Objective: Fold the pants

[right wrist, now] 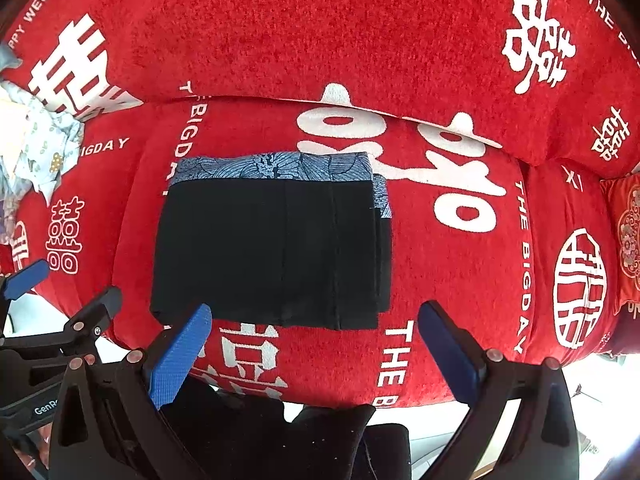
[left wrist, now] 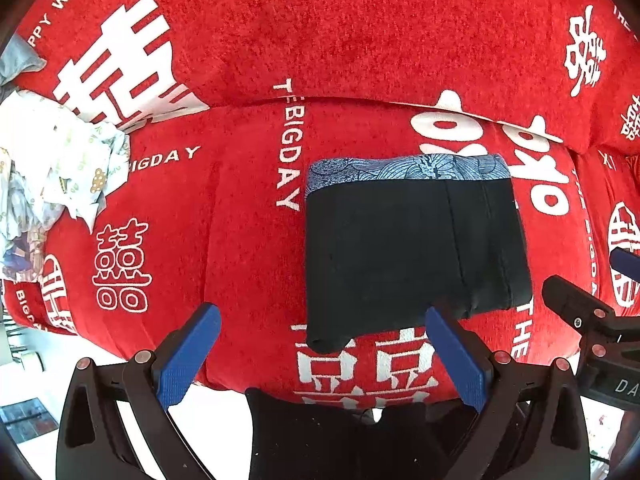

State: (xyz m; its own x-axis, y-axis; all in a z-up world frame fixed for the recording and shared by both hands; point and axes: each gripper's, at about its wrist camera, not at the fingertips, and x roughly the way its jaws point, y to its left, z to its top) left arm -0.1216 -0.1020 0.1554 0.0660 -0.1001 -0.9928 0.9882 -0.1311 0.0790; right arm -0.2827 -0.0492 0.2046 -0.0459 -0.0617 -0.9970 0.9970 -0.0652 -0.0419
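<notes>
The black pants (left wrist: pixel 412 256) lie folded into a compact rectangle on the red sofa seat (left wrist: pixel 248 220), on top of a folded blue patterned garment (left wrist: pixel 408 168) that shows along the far edge. They also show in the right wrist view (right wrist: pixel 272 252). My left gripper (left wrist: pixel 320 344) is open and empty, just in front of the pants' near edge. My right gripper (right wrist: pixel 316 340) is open and empty, also in front of the near edge. The right gripper shows at the right edge of the left wrist view (left wrist: pixel 580 312).
A crumpled pile of white patterned clothes (left wrist: pixel 52 172) lies at the left end of the sofa. The red backrest (left wrist: pixel 320 28) rises behind the seat. A red embroidered cushion (right wrist: pixel 624 240) sits at the far right. The floor (left wrist: pixel 36 396) is below the seat's front edge.
</notes>
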